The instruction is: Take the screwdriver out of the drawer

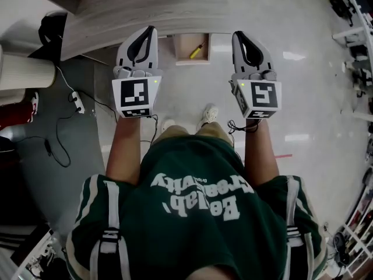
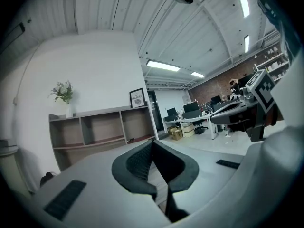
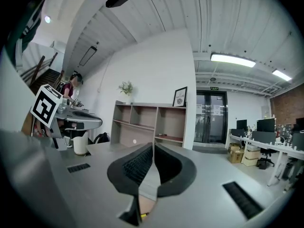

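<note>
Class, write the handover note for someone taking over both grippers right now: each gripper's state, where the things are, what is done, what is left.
Left gripper: shut, empty, left of the drawer in the head view.
Right gripper: shut, empty, right of the drawer.
Screwdriver: yellow handle, lying inside the open drawer, untouched.
Done: drawer is open.
Left: open one gripper, reach in, grip the screwdriver and lift it out.
</note>
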A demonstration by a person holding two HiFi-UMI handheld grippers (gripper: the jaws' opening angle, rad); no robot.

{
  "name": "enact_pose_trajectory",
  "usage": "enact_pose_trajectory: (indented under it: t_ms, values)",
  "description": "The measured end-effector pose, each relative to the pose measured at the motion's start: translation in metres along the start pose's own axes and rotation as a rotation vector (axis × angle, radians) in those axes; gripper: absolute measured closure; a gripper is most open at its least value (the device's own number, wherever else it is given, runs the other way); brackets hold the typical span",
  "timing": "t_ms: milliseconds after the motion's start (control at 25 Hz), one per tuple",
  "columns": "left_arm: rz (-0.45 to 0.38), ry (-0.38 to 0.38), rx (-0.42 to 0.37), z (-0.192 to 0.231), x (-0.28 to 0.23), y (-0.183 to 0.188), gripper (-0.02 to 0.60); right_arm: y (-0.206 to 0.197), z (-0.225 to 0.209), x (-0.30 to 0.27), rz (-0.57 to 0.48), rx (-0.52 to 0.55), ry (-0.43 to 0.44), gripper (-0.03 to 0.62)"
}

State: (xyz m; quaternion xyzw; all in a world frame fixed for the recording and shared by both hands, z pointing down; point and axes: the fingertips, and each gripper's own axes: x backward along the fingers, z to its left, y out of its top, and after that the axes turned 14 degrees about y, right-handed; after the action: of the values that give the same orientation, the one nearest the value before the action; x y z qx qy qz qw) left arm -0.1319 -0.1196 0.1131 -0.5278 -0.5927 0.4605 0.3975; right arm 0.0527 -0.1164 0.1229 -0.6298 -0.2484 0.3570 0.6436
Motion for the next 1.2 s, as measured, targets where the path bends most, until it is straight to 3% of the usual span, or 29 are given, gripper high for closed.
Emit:
enact_pose_trajectory:
  t_ms: [440, 680, 920, 1200]
  values:
    - [0.041, 0.01, -0.005, -0.076, -0.055, -0.004, 0.563, -0.036, -0.066, -0.021, 0.012, -0.045, 0.129, 0.557]
    - [0.061, 0.007, -0.054, -0.11, -0.062, -0.013, 0.563, -0.056, -0.085, -0.018, 0.01, -0.059, 0.164, 0.557]
    - [0.098, -0.005, -0.047, -0.128, -0.079, -0.046, 0.563, -0.09, -0.091, -0.031, 0.058, -0.08, 0.183, 0.557]
    - [0.172, -0.103, -0.105, -0.16, -0.11, -0.118, 0.561, -0.138, -0.103, -0.061, 0.042, -0.096, 0.164, 0.557]
